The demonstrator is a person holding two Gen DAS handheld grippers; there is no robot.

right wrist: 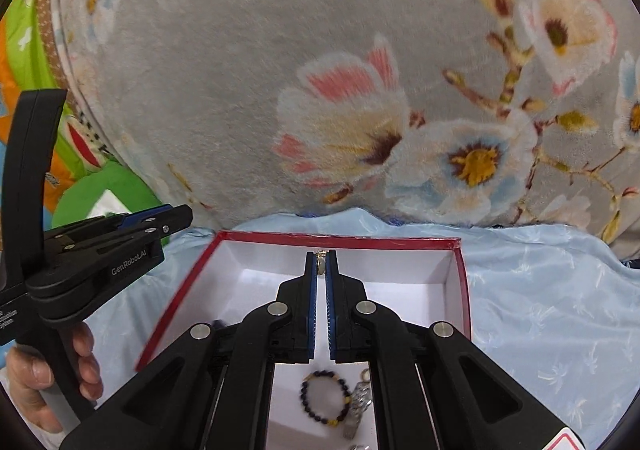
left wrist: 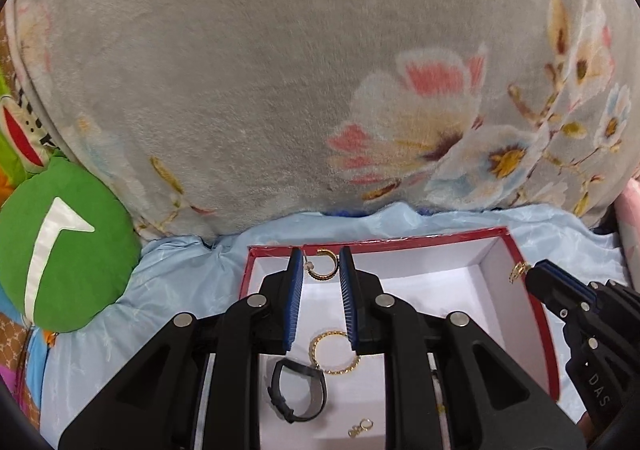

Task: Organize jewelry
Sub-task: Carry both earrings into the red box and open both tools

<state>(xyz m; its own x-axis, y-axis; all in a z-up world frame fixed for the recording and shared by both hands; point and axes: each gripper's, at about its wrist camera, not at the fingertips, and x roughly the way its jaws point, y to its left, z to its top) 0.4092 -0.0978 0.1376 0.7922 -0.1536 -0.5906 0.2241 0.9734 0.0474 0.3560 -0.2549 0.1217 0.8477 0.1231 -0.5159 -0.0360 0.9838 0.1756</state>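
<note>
A red box [left wrist: 540,306] with a white inside lies on pale blue cloth. In the left wrist view my left gripper [left wrist: 320,262] is open over the box's far left corner. A gold hoop earring [left wrist: 325,264] hangs between its fingertips; I cannot tell if it touches a pad. Below lie a gold ring bracelet [left wrist: 334,352], a black band [left wrist: 300,394] and a small gold earring [left wrist: 360,428]. My right gripper [right wrist: 321,260] is shut on a small gold earring [right wrist: 320,264] above the box [right wrist: 462,278]. A dark bead bracelet [right wrist: 324,396] and a silver piece [right wrist: 358,404] lie under it.
A grey flowered plush blanket [left wrist: 280,70] rises right behind the box. A green round cushion [left wrist: 60,246] lies at the left. The pale blue cloth [right wrist: 552,310] spreads to the right of the box. A hand [right wrist: 36,378] holds the left gripper's handle.
</note>
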